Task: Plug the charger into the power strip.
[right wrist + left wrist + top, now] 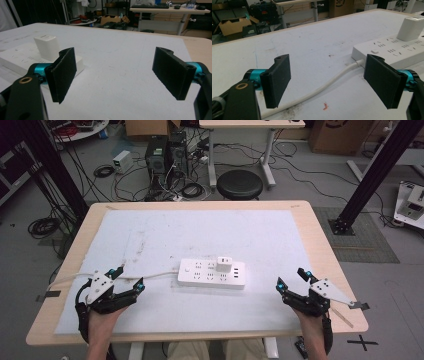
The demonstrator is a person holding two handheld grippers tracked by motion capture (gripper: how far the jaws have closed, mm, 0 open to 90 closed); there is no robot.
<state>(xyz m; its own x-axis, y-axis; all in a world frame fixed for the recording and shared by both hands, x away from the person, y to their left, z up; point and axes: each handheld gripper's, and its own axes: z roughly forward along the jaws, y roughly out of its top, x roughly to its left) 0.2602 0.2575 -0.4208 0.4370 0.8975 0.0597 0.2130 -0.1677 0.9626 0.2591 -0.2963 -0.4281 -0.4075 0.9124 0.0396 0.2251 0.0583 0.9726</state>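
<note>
A white power strip (212,274) lies at the middle of the white mat (150,240), with a white charger block (223,265) plugged into its top. Its white cord (150,278) runs off to the left edge of the table. My left gripper (129,278) rests near the front left, open, with the cord (324,87) passing on the mat between its jaws and the strip (392,48) just beyond. My right gripper (293,280) sits near the front right, open and empty, with the strip (22,58) and charger (47,47) to its left.
The wooden table (325,260) borders the mat on all sides. Beyond the far edge stand a black stool (240,184), computer towers (165,152) and tangled floor cables. Black frame posts (372,175) rise at both sides.
</note>
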